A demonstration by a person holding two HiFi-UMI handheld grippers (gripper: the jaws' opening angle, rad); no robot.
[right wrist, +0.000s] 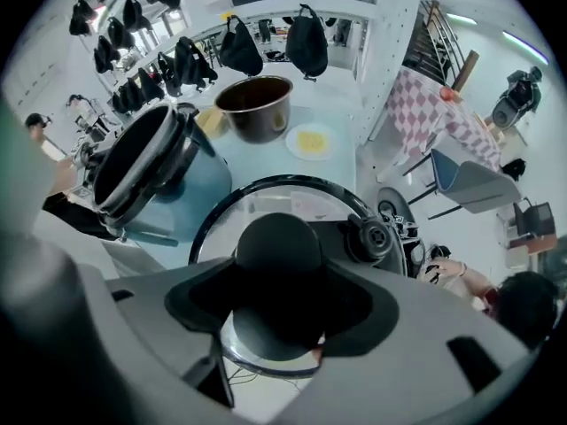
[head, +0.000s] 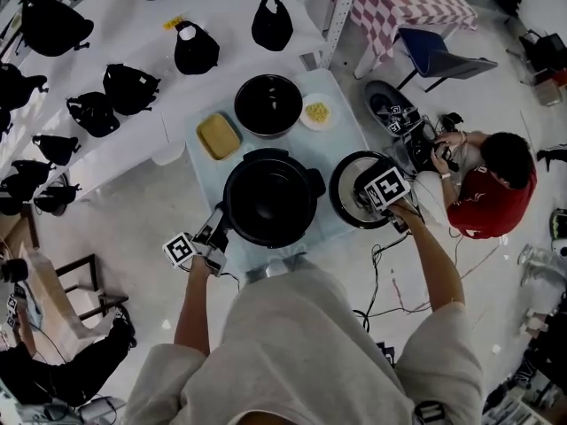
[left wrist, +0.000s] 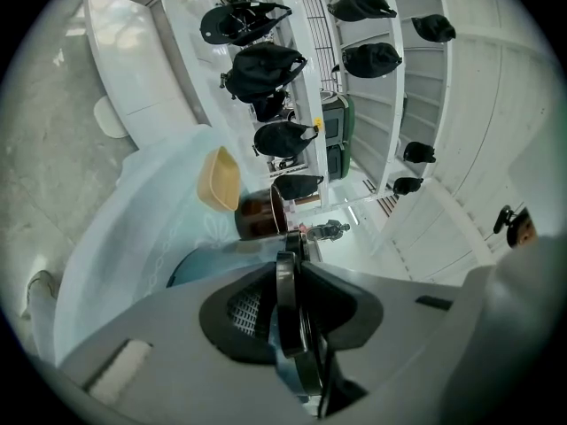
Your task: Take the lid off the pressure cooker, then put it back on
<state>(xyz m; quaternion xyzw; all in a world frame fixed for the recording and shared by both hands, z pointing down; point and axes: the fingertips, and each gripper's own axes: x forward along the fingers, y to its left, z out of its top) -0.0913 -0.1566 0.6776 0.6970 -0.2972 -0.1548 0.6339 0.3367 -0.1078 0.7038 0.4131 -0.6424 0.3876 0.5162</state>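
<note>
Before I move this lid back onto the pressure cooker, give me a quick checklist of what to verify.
1. Base steadied: ok, the left gripper is closed on the cooker handle.
2. Grip for lifting: ok, the right gripper is closed round the lid knob.
3. Mouth of the cooker open, nothing across its rim: ok.
4. Gap between lid and cooker free of things: ok.
5. Whether the lid rests on the table or hangs in the air: cannot tell; it overhangs the right edge.
</note>
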